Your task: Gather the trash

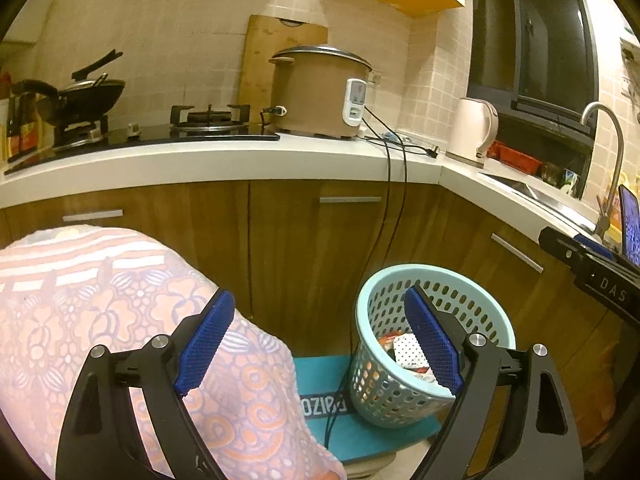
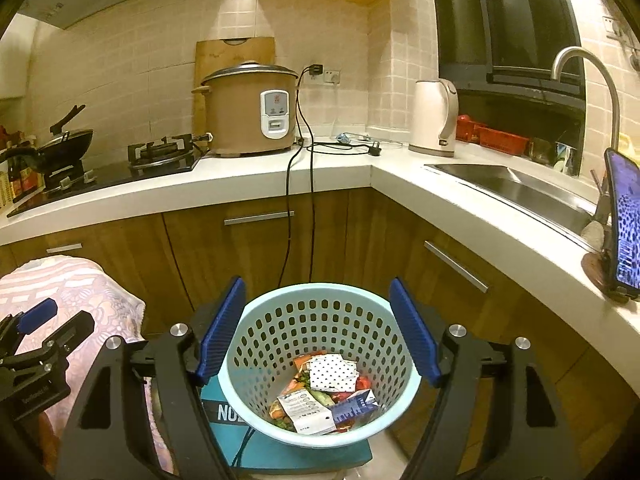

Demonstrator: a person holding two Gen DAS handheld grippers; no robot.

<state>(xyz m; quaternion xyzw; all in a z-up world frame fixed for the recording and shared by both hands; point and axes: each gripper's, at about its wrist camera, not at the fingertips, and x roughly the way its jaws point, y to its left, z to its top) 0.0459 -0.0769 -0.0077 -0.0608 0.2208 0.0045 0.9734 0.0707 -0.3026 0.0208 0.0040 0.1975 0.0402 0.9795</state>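
Your right gripper (image 2: 318, 330) stands wide open, empty, above the pale blue perforated plastic basket (image 2: 256, 364). Crumpled wrappers and cartons (image 2: 326, 394) lie inside that basket. Your left gripper (image 1: 320, 344) gapes wide beside it.

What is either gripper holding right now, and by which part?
Nothing is held. The left gripper and the right gripper are both open and empty; the wrappers lie in the basket.
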